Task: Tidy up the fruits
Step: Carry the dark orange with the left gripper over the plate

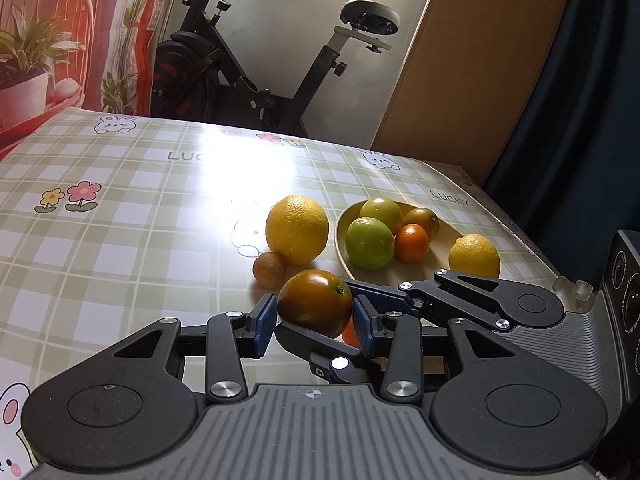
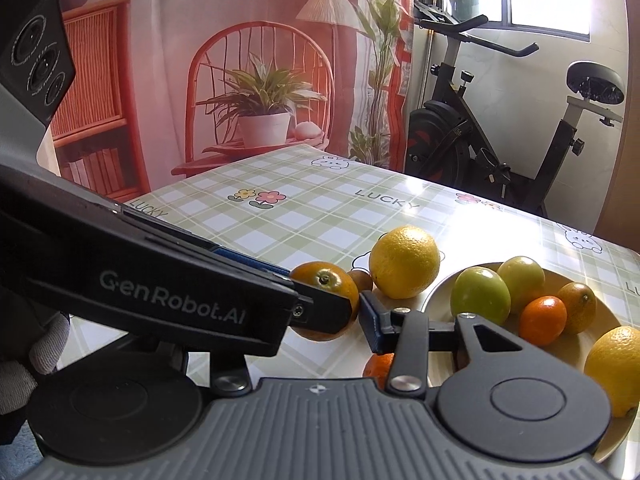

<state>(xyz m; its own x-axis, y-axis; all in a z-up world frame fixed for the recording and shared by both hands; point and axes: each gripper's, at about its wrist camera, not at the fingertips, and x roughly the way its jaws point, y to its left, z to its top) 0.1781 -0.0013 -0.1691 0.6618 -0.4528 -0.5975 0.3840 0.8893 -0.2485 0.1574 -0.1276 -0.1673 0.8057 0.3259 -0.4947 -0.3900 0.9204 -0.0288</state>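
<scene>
Both hand-held grippers [image 1: 315, 322] [image 2: 362, 312] flank one dark orange [image 1: 316, 304].

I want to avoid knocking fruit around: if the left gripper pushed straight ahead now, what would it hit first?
The dark orange already sitting between the left gripper's fingers; beyond it, probably the large lemon, though depth is unclear.

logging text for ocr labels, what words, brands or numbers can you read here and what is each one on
"LUCKY" on the checked tablecloth, printed several times; one print in the left wrist view is washed out by glare to "LUC".
"GenRobot.AI" on the side of the left gripper, seen in the right wrist view.
No numbers are readable, and the exercise bike shows no legible label.
</scene>
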